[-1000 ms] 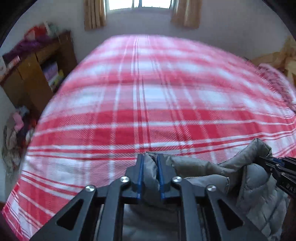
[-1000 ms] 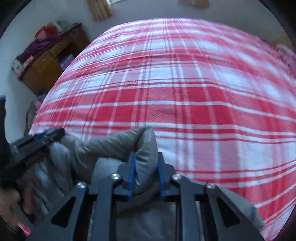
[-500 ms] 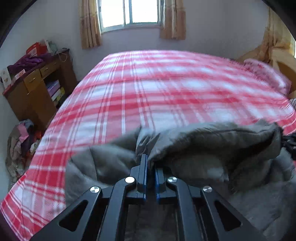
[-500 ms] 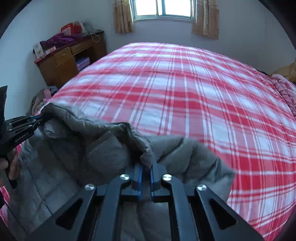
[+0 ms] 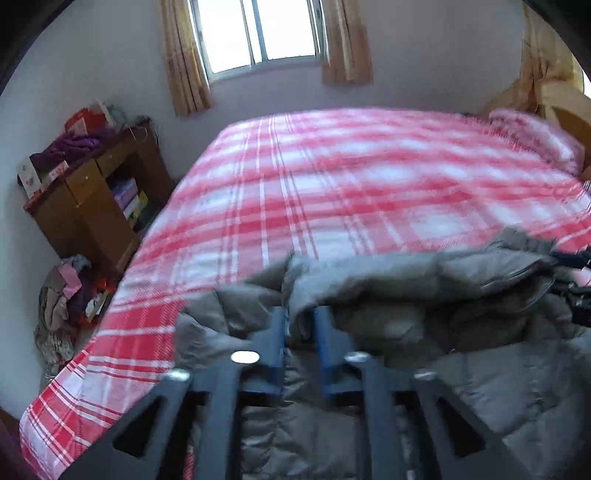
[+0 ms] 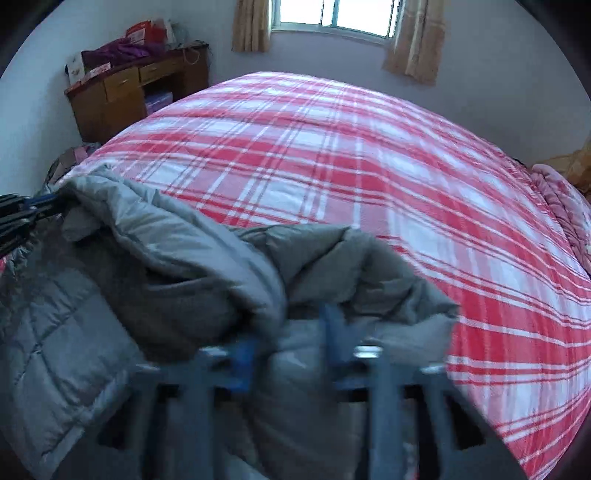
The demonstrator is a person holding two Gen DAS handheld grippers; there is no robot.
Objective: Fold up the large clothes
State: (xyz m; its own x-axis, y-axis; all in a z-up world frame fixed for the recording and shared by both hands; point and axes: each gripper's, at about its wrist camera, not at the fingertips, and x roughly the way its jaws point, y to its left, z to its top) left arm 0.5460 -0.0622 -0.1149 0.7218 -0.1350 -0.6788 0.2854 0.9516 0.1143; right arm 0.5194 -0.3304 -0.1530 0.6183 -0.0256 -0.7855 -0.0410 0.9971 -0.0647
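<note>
A grey quilted puffer jacket (image 5: 461, 325) lies bunched on the near edge of a bed with a red and white plaid cover (image 5: 351, 184). My left gripper (image 5: 299, 325) has its jaws parted a little, with a fold of the jacket still between the blue pads. My right gripper (image 6: 291, 332) is blurred, its jaws wide apart with jacket fabric (image 6: 166, 266) lying loose between them. Each gripper shows at the edge of the other's view: the right one (image 5: 576, 266) and the left one (image 6: 22, 214).
A wooden desk (image 5: 92, 199) with boxes and purple cloth stands left of the bed. A heap of clothes (image 5: 66, 295) lies on the floor below it. A window with tan curtains (image 5: 258, 33) is on the far wall. A pink pillow (image 5: 532, 136) lies at the far right.
Both grippers lifted the jacket's edge and carried it forward over the rest of the jacket. Both sets of jaws have now spread apart, the right more than the left.
</note>
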